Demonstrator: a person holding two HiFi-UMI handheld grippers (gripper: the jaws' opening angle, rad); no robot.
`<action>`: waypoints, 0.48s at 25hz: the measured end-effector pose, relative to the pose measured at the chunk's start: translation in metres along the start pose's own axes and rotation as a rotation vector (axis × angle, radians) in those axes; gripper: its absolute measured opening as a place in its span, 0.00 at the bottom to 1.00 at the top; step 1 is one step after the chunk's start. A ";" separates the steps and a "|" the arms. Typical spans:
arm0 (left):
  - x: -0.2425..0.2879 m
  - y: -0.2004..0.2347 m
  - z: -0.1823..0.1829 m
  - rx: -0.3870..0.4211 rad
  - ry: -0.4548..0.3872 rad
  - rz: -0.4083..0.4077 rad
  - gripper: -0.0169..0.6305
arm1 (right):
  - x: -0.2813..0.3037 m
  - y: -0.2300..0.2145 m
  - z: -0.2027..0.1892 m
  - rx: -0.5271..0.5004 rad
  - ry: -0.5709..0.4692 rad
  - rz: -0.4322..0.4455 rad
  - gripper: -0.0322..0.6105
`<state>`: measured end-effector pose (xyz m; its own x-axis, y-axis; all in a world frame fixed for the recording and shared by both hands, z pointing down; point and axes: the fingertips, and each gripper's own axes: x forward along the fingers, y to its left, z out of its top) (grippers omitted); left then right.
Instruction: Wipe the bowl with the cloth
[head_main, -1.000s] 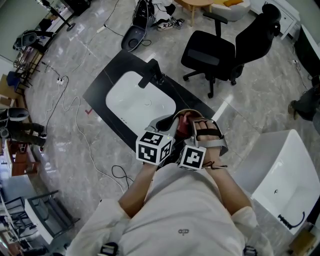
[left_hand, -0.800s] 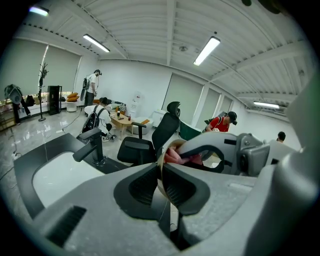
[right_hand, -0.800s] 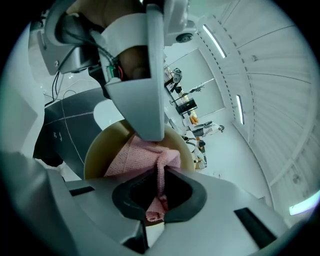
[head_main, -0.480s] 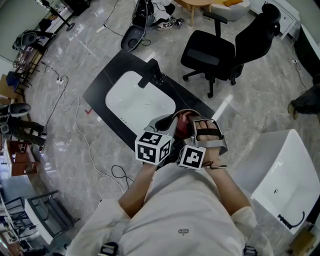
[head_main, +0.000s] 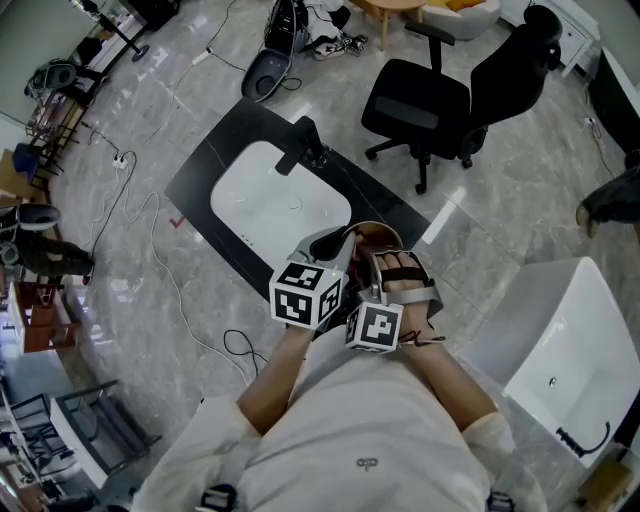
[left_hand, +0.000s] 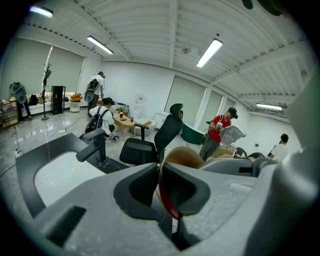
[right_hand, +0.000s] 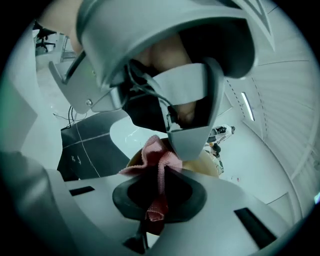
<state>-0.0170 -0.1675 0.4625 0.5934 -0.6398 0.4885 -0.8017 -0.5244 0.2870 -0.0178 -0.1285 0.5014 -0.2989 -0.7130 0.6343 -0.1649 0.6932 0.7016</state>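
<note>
A tan bowl (head_main: 375, 233) with a red inside is held up in front of me, over the near end of the black counter (head_main: 210, 165). My left gripper (head_main: 340, 250) is shut on the bowl's thin rim (left_hand: 169, 197), which runs edge-on between the jaws. My right gripper (head_main: 385, 265) is shut on a pink cloth (right_hand: 157, 167). The cloth bunches up against the bowl (right_hand: 207, 162). In the right gripper view the left gripper (right_hand: 187, 137) sits right above the cloth. Most of the bowl's inside is hidden by the grippers.
A white sink (head_main: 275, 195) with a black tap (head_main: 300, 145) is set in the counter. A black office chair (head_main: 440, 100) stands beyond it, a white tub (head_main: 570, 350) at the right. Cables (head_main: 160, 260) trail over the floor. Several people (left_hand: 217, 132) stand far off.
The right gripper has shifted a little left and toward me with the cloth. The left gripper and the bowl stay put.
</note>
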 end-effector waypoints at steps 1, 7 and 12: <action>-0.001 0.000 0.000 0.000 0.000 0.000 0.08 | -0.001 -0.002 0.001 -0.001 -0.006 -0.002 0.08; 0.000 0.005 -0.001 -0.024 0.007 -0.002 0.08 | -0.003 -0.004 -0.007 -0.065 0.030 -0.013 0.08; -0.002 0.012 -0.005 -0.049 0.016 -0.004 0.08 | -0.004 -0.015 -0.024 -0.125 0.095 -0.075 0.08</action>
<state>-0.0281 -0.1693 0.4691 0.5955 -0.6284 0.5005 -0.8022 -0.4985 0.3286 0.0084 -0.1388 0.4963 -0.1991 -0.7733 0.6020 -0.0640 0.6233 0.7794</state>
